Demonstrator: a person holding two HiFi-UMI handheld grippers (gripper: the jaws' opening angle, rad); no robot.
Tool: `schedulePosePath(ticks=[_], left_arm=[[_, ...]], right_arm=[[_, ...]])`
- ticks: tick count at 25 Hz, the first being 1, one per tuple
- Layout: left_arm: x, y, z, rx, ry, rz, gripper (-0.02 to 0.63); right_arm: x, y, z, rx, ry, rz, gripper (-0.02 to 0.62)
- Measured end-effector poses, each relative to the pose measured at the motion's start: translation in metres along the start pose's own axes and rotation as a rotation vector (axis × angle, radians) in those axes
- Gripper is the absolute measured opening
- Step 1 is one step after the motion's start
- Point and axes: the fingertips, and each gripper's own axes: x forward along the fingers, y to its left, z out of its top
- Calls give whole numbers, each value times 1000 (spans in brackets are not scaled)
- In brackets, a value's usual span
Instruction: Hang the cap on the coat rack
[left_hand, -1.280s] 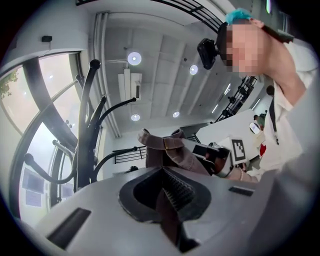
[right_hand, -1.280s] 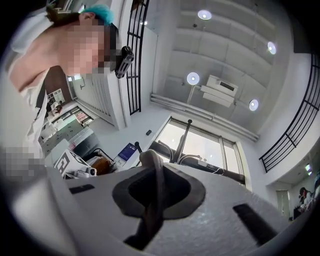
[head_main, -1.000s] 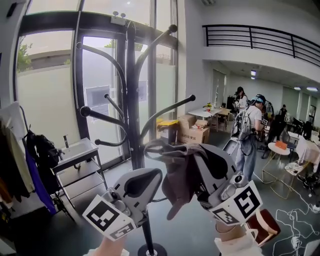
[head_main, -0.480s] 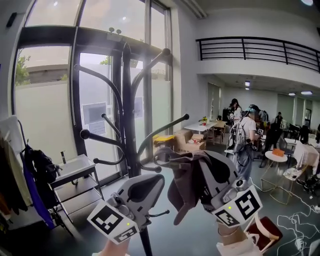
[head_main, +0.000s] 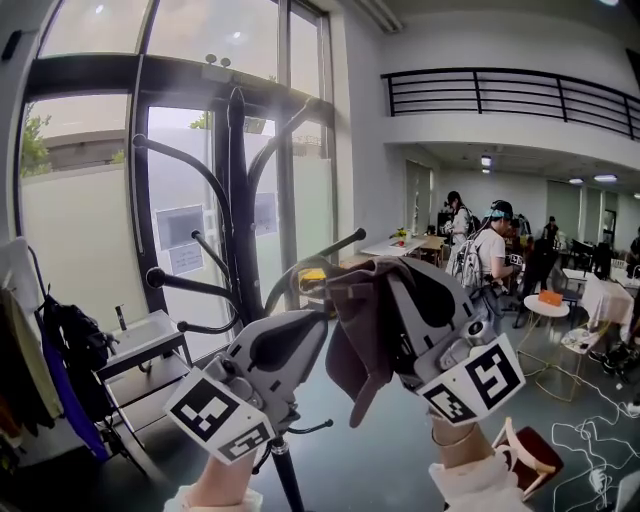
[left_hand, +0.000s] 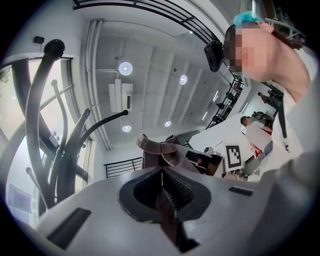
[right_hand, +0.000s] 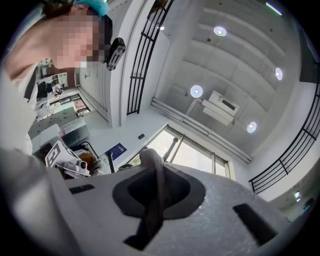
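Observation:
A black coat rack (head_main: 238, 200) with curved arms and knob ends stands before the windows. One arm (head_main: 340, 243) rises to the right, just above the cap. The grey-brown cap (head_main: 358, 335) hangs between my two grippers at about that arm's height. My left gripper (head_main: 305, 325) is shut on the cap's left edge, and cloth shows in its jaws (left_hand: 162, 172). My right gripper (head_main: 395, 290) is shut on the cap's right side, with a fold of cloth (right_hand: 156, 192) pinched between its jaws. The rack (left_hand: 37, 115) stands at the left in the left gripper view.
Hanging clothes (head_main: 18, 330) and a dark backpack (head_main: 75, 335) are at the far left, beside a metal shelf cart (head_main: 150, 340). Several people (head_main: 490, 250) stand by tables at the back right. Cables (head_main: 600, 440) lie on the floor at the right.
Both grippers have risen with the cap held between them, bringing it closer to the rack's right-hand arm. The head view has tilted up.

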Motion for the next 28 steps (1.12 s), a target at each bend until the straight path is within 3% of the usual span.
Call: schedulePosePath(ticks=[12, 19, 28], left_arm=[[31, 31, 37, 50, 20, 20, 17], [55, 51, 54, 38, 26, 44, 17], [79, 76, 75, 79, 7, 42, 17]], right_arm=[[46, -36, 19, -7, -10, -40, 8], [74, -62, 41, -10, -11, -66, 8], [108, -109, 70, 3, -94, -148, 8]])
